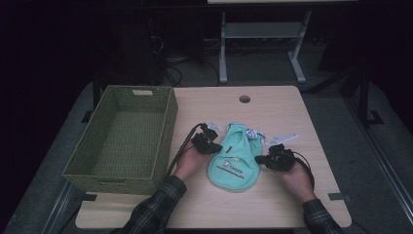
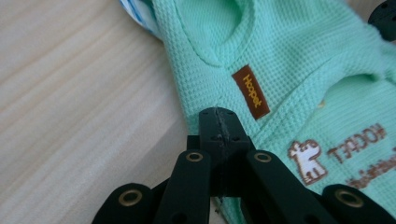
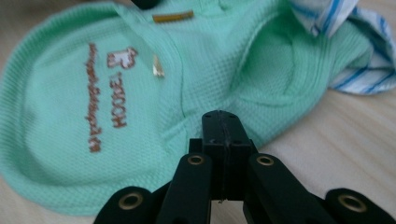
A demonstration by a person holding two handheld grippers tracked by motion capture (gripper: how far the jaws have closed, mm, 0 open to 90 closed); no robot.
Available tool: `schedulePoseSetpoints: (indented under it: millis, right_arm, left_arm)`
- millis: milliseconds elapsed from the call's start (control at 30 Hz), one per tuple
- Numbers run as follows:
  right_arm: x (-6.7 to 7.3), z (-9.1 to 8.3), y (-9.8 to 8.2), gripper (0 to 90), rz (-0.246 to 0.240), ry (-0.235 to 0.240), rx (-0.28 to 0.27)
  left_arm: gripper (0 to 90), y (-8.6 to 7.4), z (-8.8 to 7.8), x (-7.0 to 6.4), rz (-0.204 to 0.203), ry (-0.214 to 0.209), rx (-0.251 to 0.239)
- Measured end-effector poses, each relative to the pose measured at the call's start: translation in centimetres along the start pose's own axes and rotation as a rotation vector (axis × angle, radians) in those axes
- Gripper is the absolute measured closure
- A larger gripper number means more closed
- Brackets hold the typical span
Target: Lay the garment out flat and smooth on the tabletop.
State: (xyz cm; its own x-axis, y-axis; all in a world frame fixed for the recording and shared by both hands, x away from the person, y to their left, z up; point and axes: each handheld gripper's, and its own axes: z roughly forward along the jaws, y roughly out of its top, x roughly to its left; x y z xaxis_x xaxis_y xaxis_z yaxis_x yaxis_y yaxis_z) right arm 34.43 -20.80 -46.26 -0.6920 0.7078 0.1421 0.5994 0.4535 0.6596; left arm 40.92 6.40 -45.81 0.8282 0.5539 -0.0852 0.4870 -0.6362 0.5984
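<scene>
on the wooden table (image 1: 272,195), both hand-held grippers pinch the mint garment's (image 1: 234,163) edges.

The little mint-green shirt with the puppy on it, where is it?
In the high view, the small mint-green waffle-knit shirt lies flat on the wooden table, right of the woven olive basket and between the two claws.

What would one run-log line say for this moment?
left gripper: shut, at green garment edge | right gripper: shut, at opposite edge | basket: empty
</scene>
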Motion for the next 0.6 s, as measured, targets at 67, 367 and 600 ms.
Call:
schedulePoseSetpoints:
  millis: [67,367,600]
  right_arm:
    - [-0.1,0.3,-0.2,89.7,-0.004,-0.003,0.015]
    - [-0.3,0.2,-0.3,89.8,-0.011,-0.021,0.015]
    - [-0.7,0.1,-0.2,89.8,-0.011,-0.039,0.018]
  left_arm:
    - [89.6,0.0,-0.1,0.0,-0.002,-0.001,0.003]
    - [89.6,-1.1,-0.9,-0.2,-0.019,-0.017,0.008]
    - [89.6,-2.2,-1.7,-2.2,0.014,-0.046,0.036]
